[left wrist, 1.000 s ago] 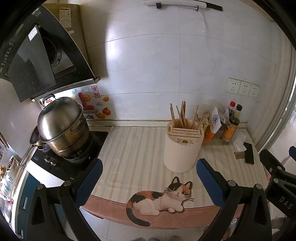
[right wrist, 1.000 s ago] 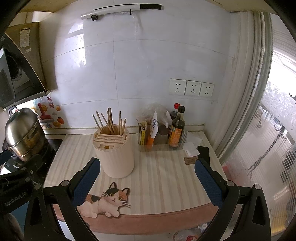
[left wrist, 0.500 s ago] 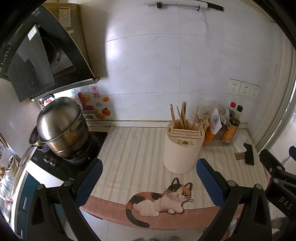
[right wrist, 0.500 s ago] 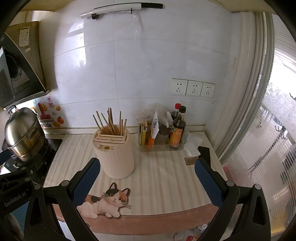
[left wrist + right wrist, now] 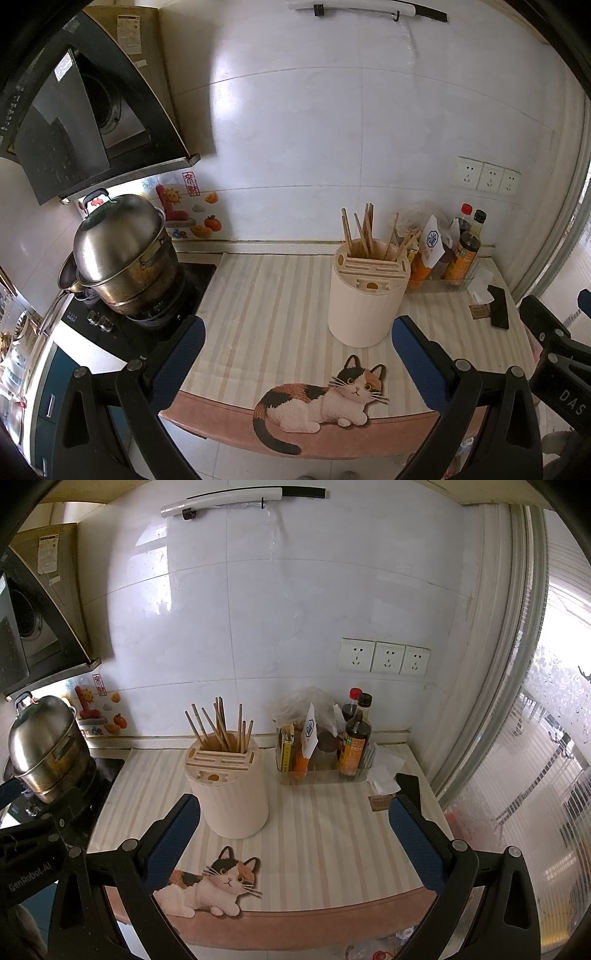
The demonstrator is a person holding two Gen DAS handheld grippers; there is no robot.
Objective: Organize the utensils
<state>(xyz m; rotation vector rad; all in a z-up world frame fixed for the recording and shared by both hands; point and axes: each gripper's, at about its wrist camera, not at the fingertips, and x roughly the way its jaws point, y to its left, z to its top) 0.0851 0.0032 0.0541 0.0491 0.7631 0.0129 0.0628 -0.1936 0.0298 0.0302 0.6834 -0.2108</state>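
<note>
Left wrist view: left gripper point(image 5: 297, 349) spread wide, nothing between its blue pads, held off the counter's near edge. Cream holder point(image 5: 367, 295) stands upright on the striped mat point(image 5: 266, 295), chopsticks point(image 5: 364, 230) sticking up from its rear slot. Steel pot point(image 5: 122, 243) on the stove at left. Bottles point(image 5: 467, 251) in a clear tray just right of the holder; phone point(image 5: 498, 306) further right.

Right wrist view: right gripper point(image 5: 295, 827) also spread, empty, short of the counter. Holder point(image 5: 229, 779) ahead and left of centre, chopsticks point(image 5: 221, 723) leaning in it. Bottles point(image 5: 354, 738) near the wall; sockets point(image 5: 386, 657) above.
</note>
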